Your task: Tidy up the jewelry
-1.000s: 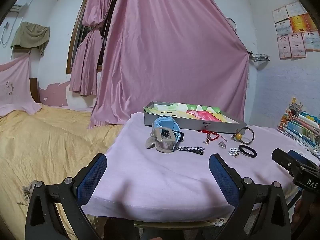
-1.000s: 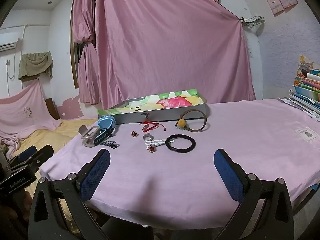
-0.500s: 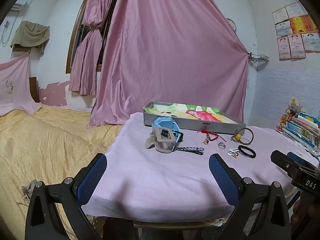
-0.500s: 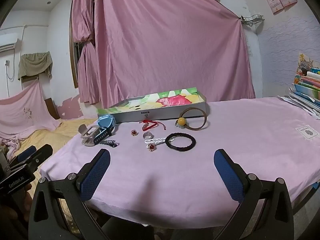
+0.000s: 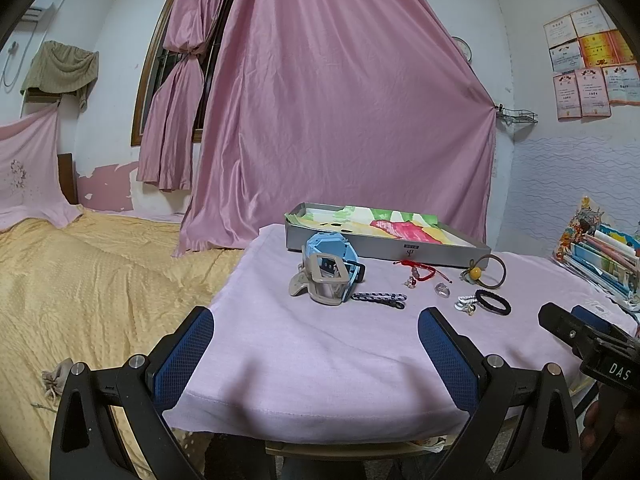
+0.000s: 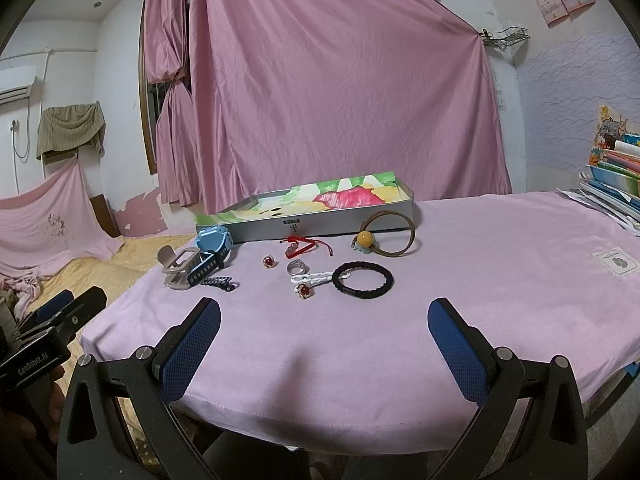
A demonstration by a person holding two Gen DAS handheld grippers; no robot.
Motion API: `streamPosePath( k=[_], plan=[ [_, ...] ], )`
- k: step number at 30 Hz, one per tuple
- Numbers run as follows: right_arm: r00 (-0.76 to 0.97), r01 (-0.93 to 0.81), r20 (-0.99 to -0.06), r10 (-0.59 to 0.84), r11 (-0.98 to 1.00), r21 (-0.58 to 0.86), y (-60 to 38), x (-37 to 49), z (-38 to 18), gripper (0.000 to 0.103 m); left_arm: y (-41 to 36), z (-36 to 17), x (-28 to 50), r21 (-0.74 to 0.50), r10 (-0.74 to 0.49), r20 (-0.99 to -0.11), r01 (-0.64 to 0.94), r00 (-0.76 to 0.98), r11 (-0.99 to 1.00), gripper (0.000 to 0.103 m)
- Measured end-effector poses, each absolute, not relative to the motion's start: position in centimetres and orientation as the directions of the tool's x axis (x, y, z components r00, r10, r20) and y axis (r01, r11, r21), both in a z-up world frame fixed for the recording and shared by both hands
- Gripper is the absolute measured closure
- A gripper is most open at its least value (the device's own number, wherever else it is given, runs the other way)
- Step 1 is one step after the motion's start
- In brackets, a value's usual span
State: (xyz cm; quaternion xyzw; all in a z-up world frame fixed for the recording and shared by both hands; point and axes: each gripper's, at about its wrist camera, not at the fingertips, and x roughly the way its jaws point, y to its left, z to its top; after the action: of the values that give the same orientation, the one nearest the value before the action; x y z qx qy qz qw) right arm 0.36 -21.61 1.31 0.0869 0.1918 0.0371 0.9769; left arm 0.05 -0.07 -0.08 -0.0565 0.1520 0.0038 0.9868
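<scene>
Since a second ago we see almost no change: the jewelry lies as it did, and both views have shifted only slightly. Our left tool (image 5: pixel 316 334) hovers level at the near edge of the surface (image 5: pixel 328 344), its blue pads spread wide with nothing between them. Our right tool (image 6: pixel 324 326) hovers at the same edge further right, likewise spread and empty.

The grey tray (image 6: pixel 304 216) with its colourful lining sits at the far side. In front of it lie the blue watch (image 6: pixel 214 240) and beige watch (image 6: pixel 180 266), touching each other, with a braided cord (image 6: pixel 218 282) just beside them. Further right are the red string bracelet (image 6: pixel 304 246), two red-stone rings (image 6: pixel 269 261), a silver ring (image 6: pixel 298 267), the black hair tie (image 6: pixel 362 276) and the brown hoop with a yellow bead (image 6: pixel 390 234). A broad bare strip of pink cloth separates both tools from the pieces; the bed (image 5: pixel 92 264) lies off the left edge.
</scene>
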Motion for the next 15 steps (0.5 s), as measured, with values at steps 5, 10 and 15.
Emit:
streamPosePath(
  k=[5, 10, 15],
  plan=[
    [0.924, -0.037, -0.367, 0.103, 0.982, 0.184, -21.67, 0.28, 1.23, 0.001, -0.24, -0.18, 0.17, -0.109, -0.009, -0.300, -0.025, 0.954, 0.994, 0.000],
    [0.923, -0.038, -0.369, 0.105, 0.982, 0.185, -21.66, 0.14, 1.26, 0.001, -0.02, -0.07, 0.02, -0.111, -0.009, -0.300, -0.025, 0.954, 0.993, 0.000],
    [0.923, -0.039, -0.370, 0.106, 0.982, 0.184, -21.68, 0.14, 1.22, 0.001, -0.09, -0.15, 0.08, -0.112, -0.009, -0.300, -0.026, 0.954, 0.993, 0.000]
  ],
)
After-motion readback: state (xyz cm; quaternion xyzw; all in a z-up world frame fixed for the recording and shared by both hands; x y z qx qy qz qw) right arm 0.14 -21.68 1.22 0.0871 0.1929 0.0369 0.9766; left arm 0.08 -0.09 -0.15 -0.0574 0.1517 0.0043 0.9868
